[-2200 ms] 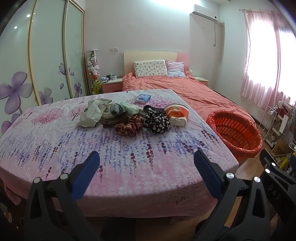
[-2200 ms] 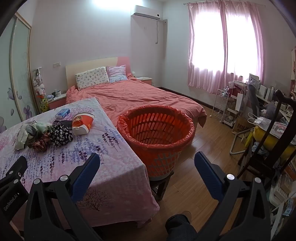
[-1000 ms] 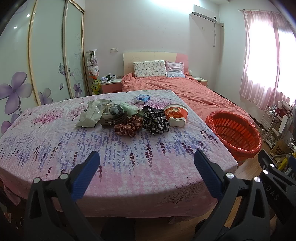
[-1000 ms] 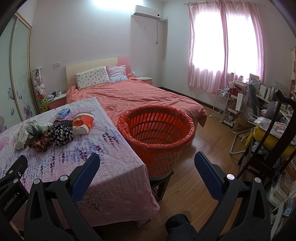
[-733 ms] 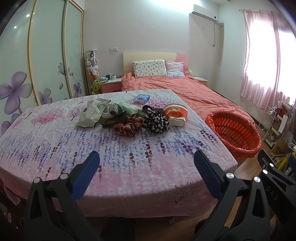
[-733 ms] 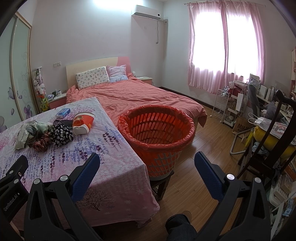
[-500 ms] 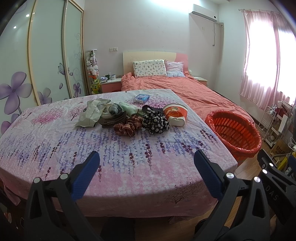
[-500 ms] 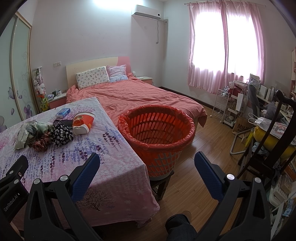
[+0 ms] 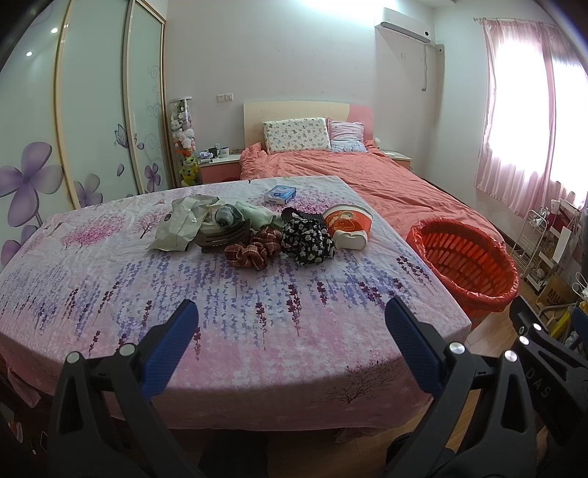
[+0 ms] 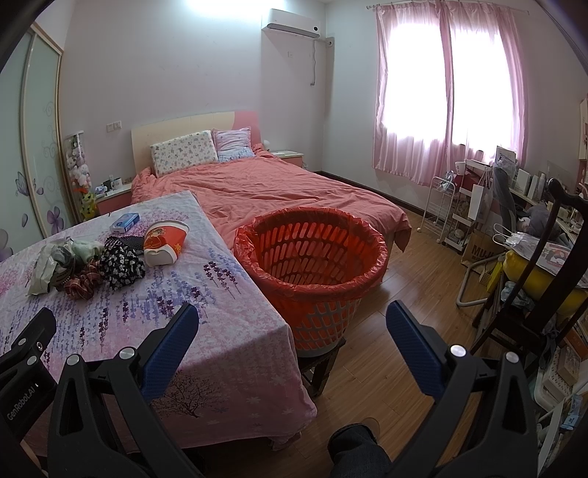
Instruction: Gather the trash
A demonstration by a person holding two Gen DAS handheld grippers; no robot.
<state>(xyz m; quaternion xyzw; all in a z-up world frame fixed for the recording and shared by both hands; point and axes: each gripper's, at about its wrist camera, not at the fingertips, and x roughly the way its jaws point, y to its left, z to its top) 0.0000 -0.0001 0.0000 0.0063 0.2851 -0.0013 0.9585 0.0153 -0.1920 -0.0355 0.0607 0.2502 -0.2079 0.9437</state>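
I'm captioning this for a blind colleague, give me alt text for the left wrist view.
The open left gripper hovers over a floral-covered table holding a far pile of wrappers and scrunchies, with an orange basket standing right of the table.

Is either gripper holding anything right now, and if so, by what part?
Nothing is held. The left gripper and right gripper are both open and empty; the pile of items sits untouched on the table.

We are in a home bedroom: a bed under a rumpled salmon-pink duvet (image 10: 279,191) with two patterned pillows (image 9: 297,134), pink curtains (image 10: 415,99), a sliding wardrobe with purple flower decals (image 9: 92,121), and a white wall-mounted air conditioner (image 9: 402,26).
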